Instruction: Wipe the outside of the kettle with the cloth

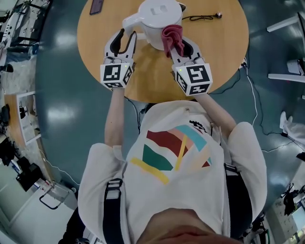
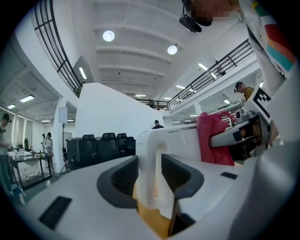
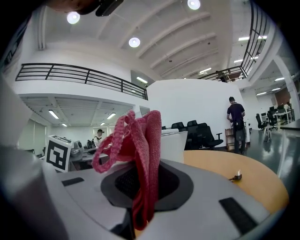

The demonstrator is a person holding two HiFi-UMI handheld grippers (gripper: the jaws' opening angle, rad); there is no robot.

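Note:
A white kettle (image 1: 159, 19) stands on the round wooden table (image 1: 214, 47), its handle (image 1: 131, 21) pointing left. My left gripper (image 1: 125, 38) is shut on that handle (image 2: 152, 159), with a dark pad on each side of it. My right gripper (image 1: 178, 45) is shut on a bunched red cloth (image 1: 172, 37), held at the kettle's front right side. In the right gripper view the cloth (image 3: 138, 150) stands up between the jaws and hides part of the kettle body (image 3: 174, 143). The left gripper view shows the cloth (image 2: 213, 138) beside the kettle body (image 2: 183, 143).
A dark phone (image 1: 96, 5) lies at the table's far left edge. A black cable (image 1: 202, 18) runs across the table behind the kettle on the right. The table's near edge is just in front of my body. Office chairs and people are far off.

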